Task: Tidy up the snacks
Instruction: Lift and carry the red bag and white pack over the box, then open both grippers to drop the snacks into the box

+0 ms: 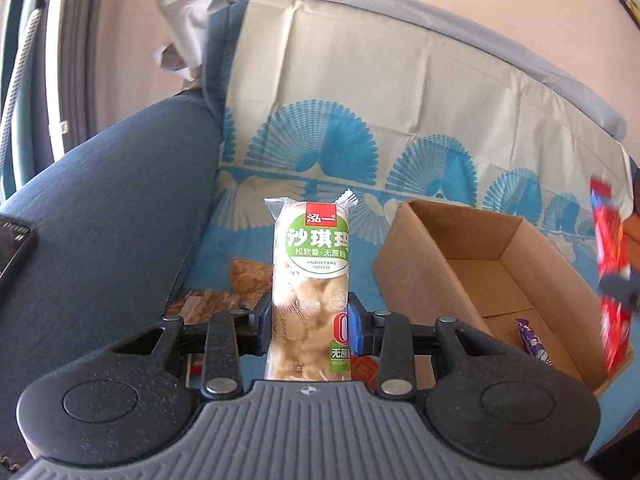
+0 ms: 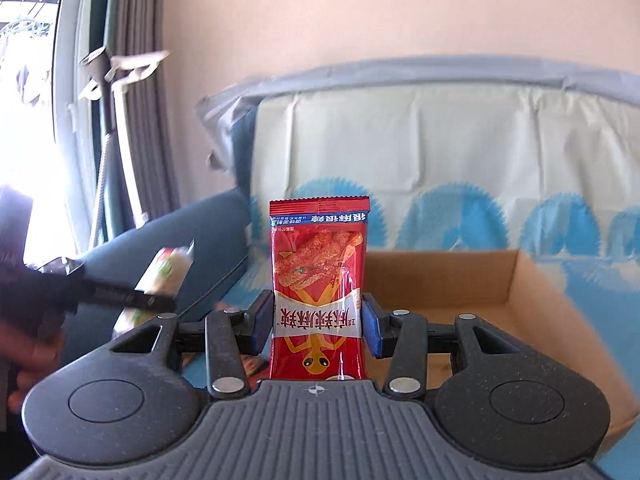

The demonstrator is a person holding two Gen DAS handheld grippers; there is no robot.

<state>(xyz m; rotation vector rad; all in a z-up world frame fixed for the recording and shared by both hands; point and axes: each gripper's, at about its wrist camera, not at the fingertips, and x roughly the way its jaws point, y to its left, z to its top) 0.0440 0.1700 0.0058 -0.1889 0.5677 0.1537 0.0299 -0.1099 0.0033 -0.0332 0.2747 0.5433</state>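
Left gripper point(image 1: 310, 325), nearest the lens in the left wrist view: jaws pinch a clear-wrapped sachima pack point(image 1: 310, 280) with a green label, gripped at its lower middle and standing upright between the blue pads point(image 1: 354, 326); behind it, a sofa draped in a cream cover point(image 1: 400, 92) with blue fan motifs; dark blue armrest point(image 1: 108, 208) to the left; an open cardboard box point(image 1: 472, 276) on the seat to the right of the pack, with a small purple packet point(image 1: 534, 342) on its floor; a flat snack wrapper point(image 1: 248, 280) on the seat behind the left gripper; the red pack point(image 1: 612, 280) appears blurred at the right edge, above the box's right side; right wrist view: right gripper point(image 2: 318, 326), jaws pinching a red spicy-strip pack point(image 2: 318, 288) at its middle, upright with the print upside down; the box point(image 2: 520, 280) lies just beyond and to the right; the left gripper point(image 2: 120, 300) and its sachima pack point(image 2: 164, 272) show blurred at left, tilted, in front of the armrest point(image 2: 200, 232); curtain point(image 2: 136, 80) and window at far left
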